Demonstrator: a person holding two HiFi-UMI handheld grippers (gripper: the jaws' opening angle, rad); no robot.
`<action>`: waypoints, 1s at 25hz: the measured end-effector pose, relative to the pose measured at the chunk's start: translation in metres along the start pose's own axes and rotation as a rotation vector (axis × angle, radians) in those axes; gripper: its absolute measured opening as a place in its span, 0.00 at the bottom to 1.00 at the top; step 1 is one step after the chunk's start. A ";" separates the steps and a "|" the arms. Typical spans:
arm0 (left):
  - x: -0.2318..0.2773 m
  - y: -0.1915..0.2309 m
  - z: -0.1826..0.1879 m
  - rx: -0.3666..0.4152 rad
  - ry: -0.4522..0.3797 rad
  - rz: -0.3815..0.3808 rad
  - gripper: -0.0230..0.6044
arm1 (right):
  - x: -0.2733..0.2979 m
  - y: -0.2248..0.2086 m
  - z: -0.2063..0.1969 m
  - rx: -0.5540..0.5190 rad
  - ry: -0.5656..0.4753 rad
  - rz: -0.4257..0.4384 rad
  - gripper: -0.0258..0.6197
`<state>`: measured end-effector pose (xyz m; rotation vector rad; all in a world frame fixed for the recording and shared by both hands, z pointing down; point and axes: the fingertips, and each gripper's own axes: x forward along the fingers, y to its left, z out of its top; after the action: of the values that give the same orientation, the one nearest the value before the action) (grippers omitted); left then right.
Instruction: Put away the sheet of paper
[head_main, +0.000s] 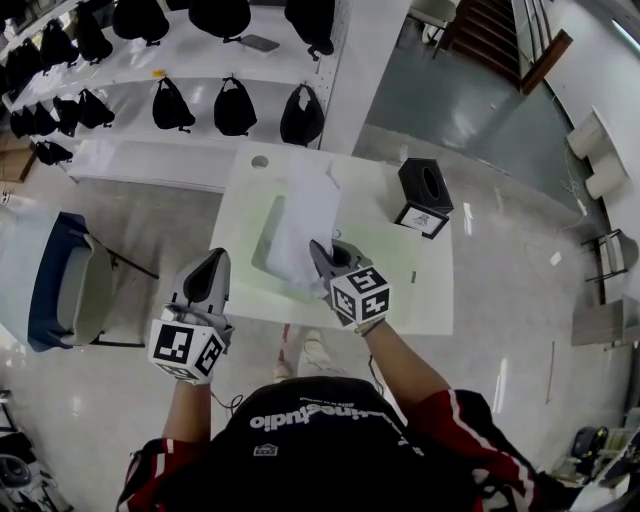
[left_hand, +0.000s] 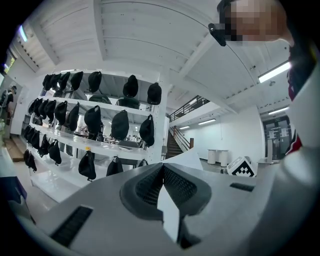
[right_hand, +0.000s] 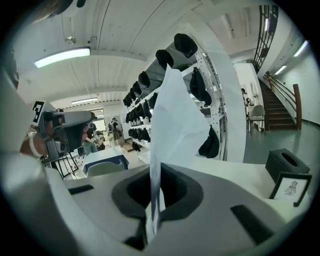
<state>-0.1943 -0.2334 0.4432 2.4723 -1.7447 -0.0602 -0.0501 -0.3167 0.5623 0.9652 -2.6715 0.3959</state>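
Right hand-held gripper (head_main: 325, 262): jaws clamped on the near edge of the sheet of paper (head_main: 303, 220).
Left hand-held gripper (head_main: 214, 258): jaws together, empty, just left of the sheet.
Material: thin, white, limp rectangle, slightly curled, held above the white counter (head_main: 425, 290).
Long axis: ran away from the person, toward the shelves (head_main: 200, 60).

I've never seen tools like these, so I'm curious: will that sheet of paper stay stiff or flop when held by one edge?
Probably floppy: the sheet of paper, pinched at one edge by the right gripper, looks bowed rather than flat. Likely very light, since that small pinch alone carries it. It may sway or crease if moved fast.
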 end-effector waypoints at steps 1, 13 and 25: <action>0.000 0.000 0.000 0.000 0.000 0.003 0.04 | 0.002 0.001 -0.001 0.001 0.003 0.006 0.05; 0.003 0.002 -0.002 -0.003 0.009 0.030 0.04 | 0.023 -0.019 -0.049 0.105 0.085 0.005 0.05; 0.008 0.002 -0.001 0.005 0.015 0.041 0.04 | 0.016 -0.083 -0.083 0.296 0.124 -0.123 0.05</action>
<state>-0.1930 -0.2417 0.4449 2.4326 -1.7905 -0.0337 0.0054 -0.3593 0.6578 1.1388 -2.4708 0.8127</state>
